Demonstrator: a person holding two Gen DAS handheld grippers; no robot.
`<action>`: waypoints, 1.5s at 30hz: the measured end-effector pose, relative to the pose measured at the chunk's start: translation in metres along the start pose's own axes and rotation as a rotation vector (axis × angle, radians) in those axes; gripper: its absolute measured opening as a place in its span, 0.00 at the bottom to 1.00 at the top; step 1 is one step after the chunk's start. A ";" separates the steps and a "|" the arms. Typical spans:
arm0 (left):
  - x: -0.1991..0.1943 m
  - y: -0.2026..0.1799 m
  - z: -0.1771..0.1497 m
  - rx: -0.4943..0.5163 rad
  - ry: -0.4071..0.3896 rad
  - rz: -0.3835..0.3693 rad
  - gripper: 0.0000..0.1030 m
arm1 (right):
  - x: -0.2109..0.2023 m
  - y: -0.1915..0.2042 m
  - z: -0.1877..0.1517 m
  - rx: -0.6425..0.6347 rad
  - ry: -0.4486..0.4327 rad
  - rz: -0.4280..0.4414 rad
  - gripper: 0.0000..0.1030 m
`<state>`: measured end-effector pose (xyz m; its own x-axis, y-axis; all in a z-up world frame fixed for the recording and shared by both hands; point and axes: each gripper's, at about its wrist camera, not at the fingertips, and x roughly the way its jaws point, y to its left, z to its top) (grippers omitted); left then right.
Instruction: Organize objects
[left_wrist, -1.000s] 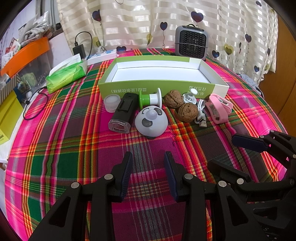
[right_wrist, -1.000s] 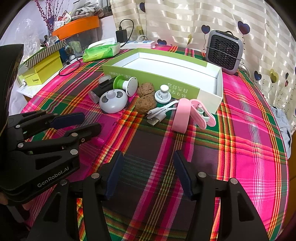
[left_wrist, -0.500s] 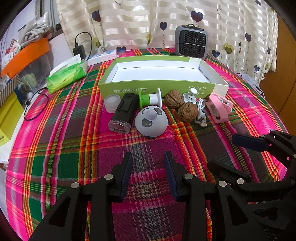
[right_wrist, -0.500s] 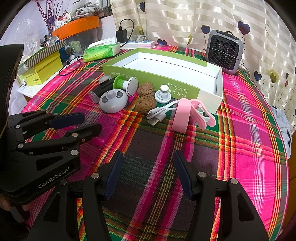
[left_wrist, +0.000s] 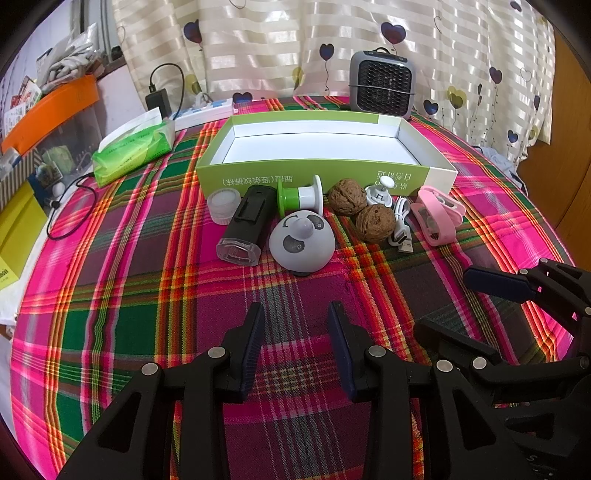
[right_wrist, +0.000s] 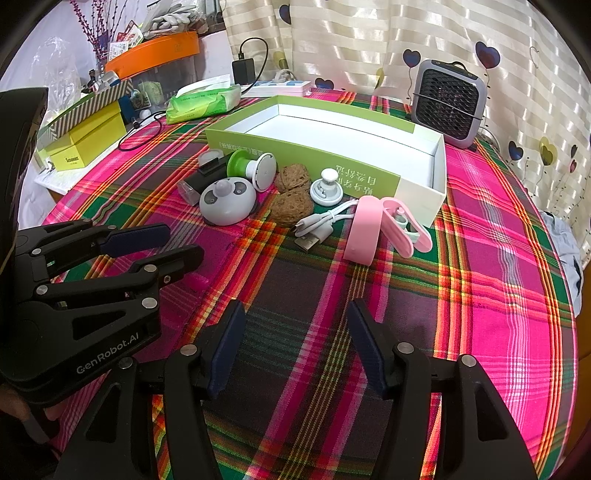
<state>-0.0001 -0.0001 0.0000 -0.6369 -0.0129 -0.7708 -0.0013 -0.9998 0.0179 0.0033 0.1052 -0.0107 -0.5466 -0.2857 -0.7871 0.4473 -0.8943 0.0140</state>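
The box (left_wrist: 314, 173) lies long side across the table (left_wrist: 129, 295), near its far edge, open top up. Small things line its near wall: a black light (left_wrist: 245, 225) pointing toward the near edge and a spool (left_wrist: 301, 197) lying sideways. Left gripper (left_wrist: 295, 343) and right gripper (right_wrist: 295, 347) hover apart, holding nothing.

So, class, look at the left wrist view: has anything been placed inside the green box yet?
No, the green box shows only its bare white floor, while the walnuts and other small items lie on the tablecloth in front of it.
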 end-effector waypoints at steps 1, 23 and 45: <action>0.000 0.000 0.000 0.000 0.000 0.000 0.33 | 0.000 0.000 0.000 -0.001 0.000 -0.001 0.57; 0.000 0.000 0.000 0.000 0.000 -0.001 0.33 | 0.000 -0.003 0.001 0.004 -0.001 0.006 0.58; -0.003 0.013 0.005 -0.030 -0.019 -0.099 0.33 | -0.006 -0.025 0.004 0.050 -0.017 0.031 0.58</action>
<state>-0.0019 -0.0128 0.0056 -0.6492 0.0856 -0.7558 -0.0420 -0.9962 -0.0768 -0.0078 0.1274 -0.0037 -0.5453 -0.3193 -0.7751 0.4290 -0.9007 0.0692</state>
